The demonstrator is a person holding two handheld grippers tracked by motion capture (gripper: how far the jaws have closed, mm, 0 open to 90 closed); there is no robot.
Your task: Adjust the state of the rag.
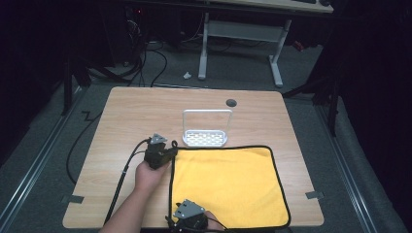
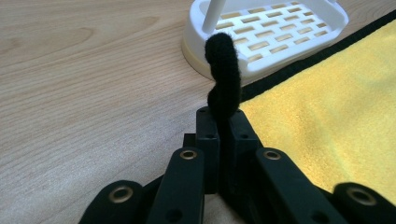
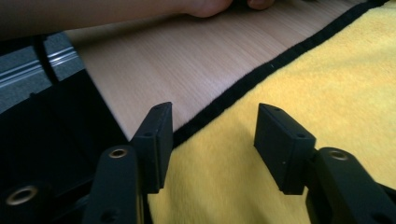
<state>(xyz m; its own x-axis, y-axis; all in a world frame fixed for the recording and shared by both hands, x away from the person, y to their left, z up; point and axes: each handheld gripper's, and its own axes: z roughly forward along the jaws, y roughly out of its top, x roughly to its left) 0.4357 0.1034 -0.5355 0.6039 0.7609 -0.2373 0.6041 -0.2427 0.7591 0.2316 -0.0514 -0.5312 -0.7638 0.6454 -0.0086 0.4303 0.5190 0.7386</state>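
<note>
A yellow cloth [image 1: 228, 184] with a black hem lies flat on the right half of the wooden table [image 1: 136, 111]. My left gripper [image 1: 170, 149] is at the cloth's far left corner, shut on the black hem loop [image 2: 223, 79], which sticks up between its jaws. My right gripper [image 1: 180, 224] hovers at the cloth's near left corner with its jaws open. In the right gripper view the black hem [image 3: 261, 70] runs between the open fingers [image 3: 156, 140] over the yellow cloth [image 3: 327, 79].
A white slotted rack [image 1: 206, 127] with an upright frame stands just beyond the cloth's far edge; its base [image 2: 275, 32] is close ahead of the left gripper. A round grommet [image 1: 231, 102] sits near the table's far edge. A desk frame and cables stand on the floor beyond.
</note>
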